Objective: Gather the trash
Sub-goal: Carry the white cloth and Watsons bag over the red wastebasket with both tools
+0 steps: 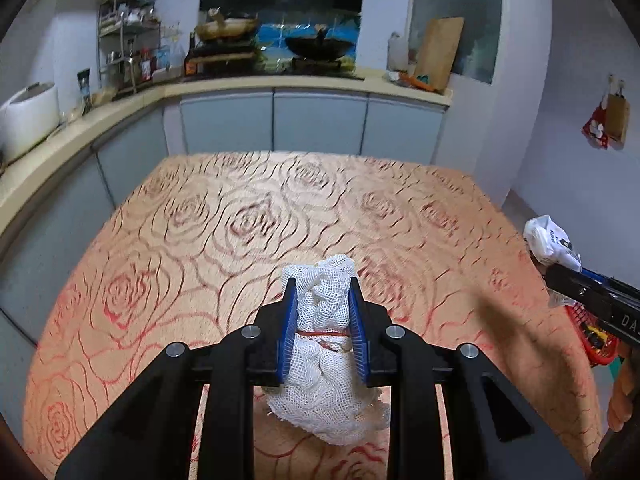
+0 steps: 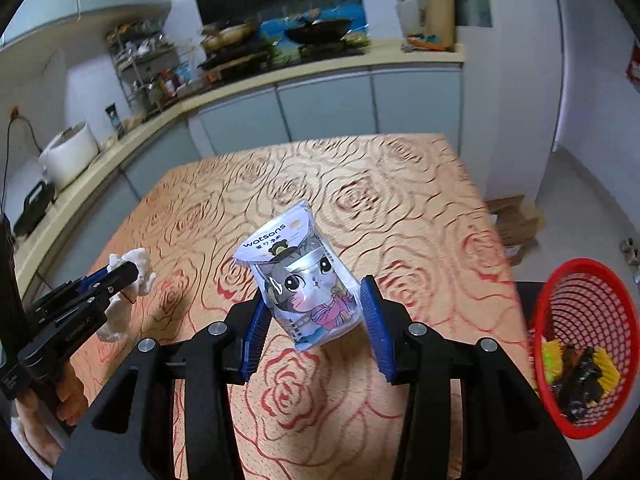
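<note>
Both pieces of trash lifted clear of the table (image 1: 224, 216), neither yet dropped. Left gripper (image 1: 323, 316) pinching a wad of white mesh cloth (image 1: 328, 360) bound by a red rubber band (image 1: 322, 333), blue pads pressed into its sides, bundle hanging above the near edge of the rose-patterned table. Right gripper (image 2: 316, 312) carrying a printed tissue packet (image 2: 304, 280) with a cartoon cat on the wrapper; left pad against the packet, right pad seemingly just off its side, so hard to tell how firmly gripped, though the packet sits tilted and off the surface between the fingers. Jaws moderately narrowed, not wide.

Red mesh basket (image 2: 580, 288) standing off the right edge of the table, lower than the tabletop, already holding some dark and yellow wrappers (image 2: 580, 376). Part of the collecting therefore done by the look of it.

Remaining, as a judgement: carrying packet and cloth past the right edge, over the basket rim, and releasing each. No other loose trash visible on the tabletop in either view, so probably the last two items. Kitchen counter (image 1: 280, 82) beyond the far edge, cluttered but not part of the job.
</note>
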{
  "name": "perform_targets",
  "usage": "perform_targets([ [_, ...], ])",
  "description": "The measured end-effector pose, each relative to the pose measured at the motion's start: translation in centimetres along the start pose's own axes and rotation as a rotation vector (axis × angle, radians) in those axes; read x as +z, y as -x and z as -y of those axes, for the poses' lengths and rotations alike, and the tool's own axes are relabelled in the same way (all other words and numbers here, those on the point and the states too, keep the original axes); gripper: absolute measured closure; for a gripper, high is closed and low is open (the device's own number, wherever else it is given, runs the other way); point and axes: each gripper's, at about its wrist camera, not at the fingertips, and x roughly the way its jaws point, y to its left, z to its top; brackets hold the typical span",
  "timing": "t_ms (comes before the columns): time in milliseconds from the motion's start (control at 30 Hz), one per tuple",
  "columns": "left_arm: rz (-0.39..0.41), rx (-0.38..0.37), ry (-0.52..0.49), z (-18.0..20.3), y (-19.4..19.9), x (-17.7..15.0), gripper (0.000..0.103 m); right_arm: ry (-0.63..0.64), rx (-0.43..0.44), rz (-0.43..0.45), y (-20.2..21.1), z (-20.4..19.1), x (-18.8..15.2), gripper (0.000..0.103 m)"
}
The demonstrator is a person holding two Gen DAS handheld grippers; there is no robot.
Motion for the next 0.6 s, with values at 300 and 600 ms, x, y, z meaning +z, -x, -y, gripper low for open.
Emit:
perform_targets([
  [300, 0.069, -0.075, -0.089, 5.7, 1.9, 2.9, 0.080, -0.065, -0.071, 0.089, 5.5, 4.8, 1.0, 0.060],
  [600, 0.079, -0.194, -0.187, 13.1, 2.1, 3.7, 0.080, -0.134, -0.171, 0.155, 9.9, 10.8, 1.0, 0.060],
])
